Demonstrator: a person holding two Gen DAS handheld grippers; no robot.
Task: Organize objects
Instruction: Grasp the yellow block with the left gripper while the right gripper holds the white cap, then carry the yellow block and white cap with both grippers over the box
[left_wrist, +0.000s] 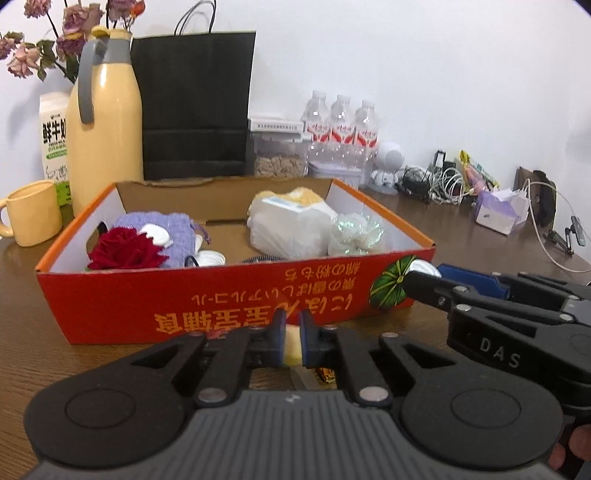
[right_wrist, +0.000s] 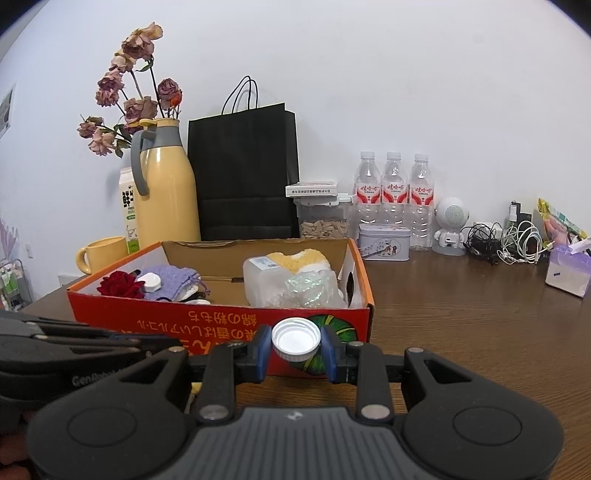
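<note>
Right hand-held gripper (right_wrist: 295, 349) is clamped on a white ridged plastic bottle cap (right_wrist: 295, 341), hollow side facing the camera, poised just in front of the red-orange cardboard box (right_wrist: 166, 317), likely ready to drop it in with the rest. Left hand-held gripper (left_wrist: 293, 341) is nearly closed, pinching a small pale-yellow item (left_wrist: 291, 349) just above the brown wooden table (left_wrist: 480, 236); what it is I cannot tell. The box carries upside-down yellow lettering, unreadable to me. "DAS" shows on one gripper body, "GenRobot" partly on the other. The white milk carton (left_wrist: 55, 147) bears Chinese characters.
</note>
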